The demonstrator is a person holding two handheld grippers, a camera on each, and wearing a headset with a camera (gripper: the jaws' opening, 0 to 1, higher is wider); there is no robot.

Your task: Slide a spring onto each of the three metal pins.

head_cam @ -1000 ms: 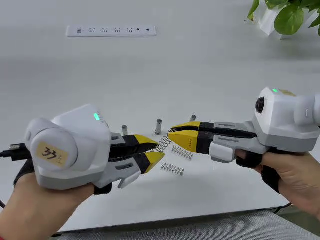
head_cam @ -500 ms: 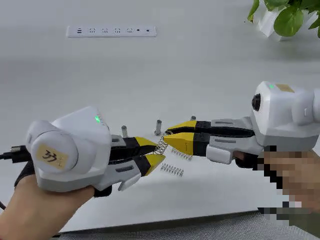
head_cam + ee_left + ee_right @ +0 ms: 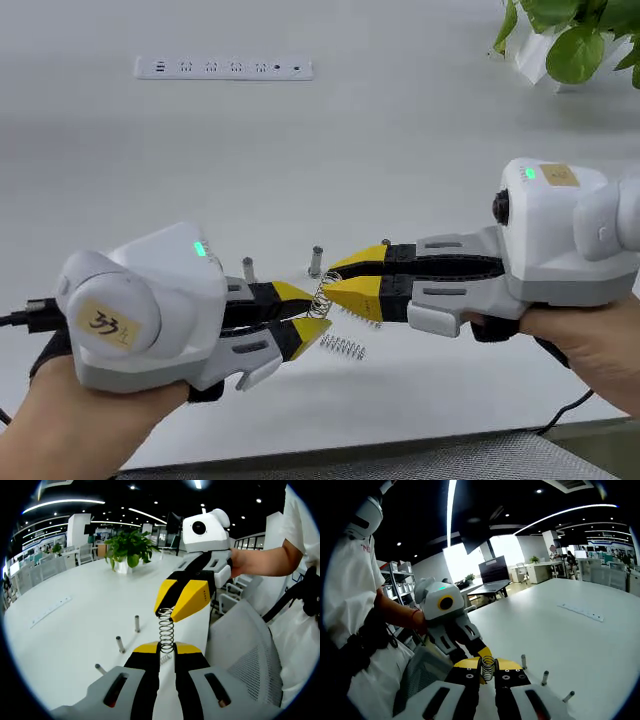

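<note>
White matte workbench [image 3: 400, 150]; flat white power strip [image 3: 223, 67] at upper left, leafy green plant [image 3: 575, 40] at upper right; three short grey metal pins [image 3: 317, 257] stand upright mid-frame, the rightmost half hidden behind the right gripper [image 3: 335, 281]; a loose coiled wire spring [image 3: 343, 347] lies just below; the right gripper and the left gripper [image 3: 305, 312] each pinch one end of a thin steel coil spring [image 3: 325, 293], yellow-tipped jaws nearly closed.
</note>
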